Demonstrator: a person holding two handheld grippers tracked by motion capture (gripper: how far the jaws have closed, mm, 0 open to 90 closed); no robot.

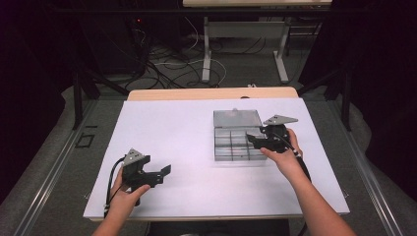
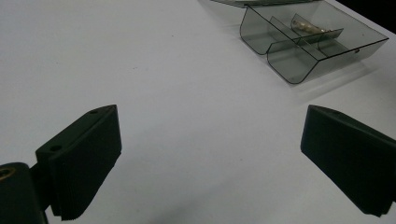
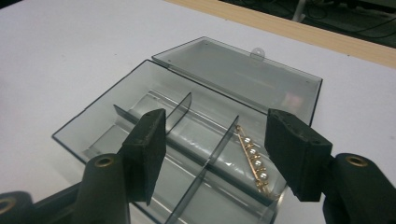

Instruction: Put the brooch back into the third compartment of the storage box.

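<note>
High view: clear smoky compartment box (image 1: 238, 142) sits right of centre on the white desk (image 1: 187, 147), lid (image 1: 237, 118) flipped open flat toward the far edge. Right gripper (image 1: 256, 140) hovers over the box's right side, held by the person's right hand (image 1: 281, 156). Left gripper (image 1: 160, 175) sits low over the desk at near left, well apart from the box, jaws spread, nothing between them.

Left gripper view: both black jaws wide apart over bare white desk. Box (image 2: 306, 44) is far off at top right; a pale beaded item shows in one compartment.

Right gripper view: jaws spread, no contact with anything, gap empty. Below them the open box (image 3: 140, 126) with dividers. A gold hair pin with pearls (image 3: 252, 158) lies loose in the compartment nearest the right-hand jaw, slanted, resting on the box floor. Lid (image 3: 243, 77) lies flat behind.
</note>
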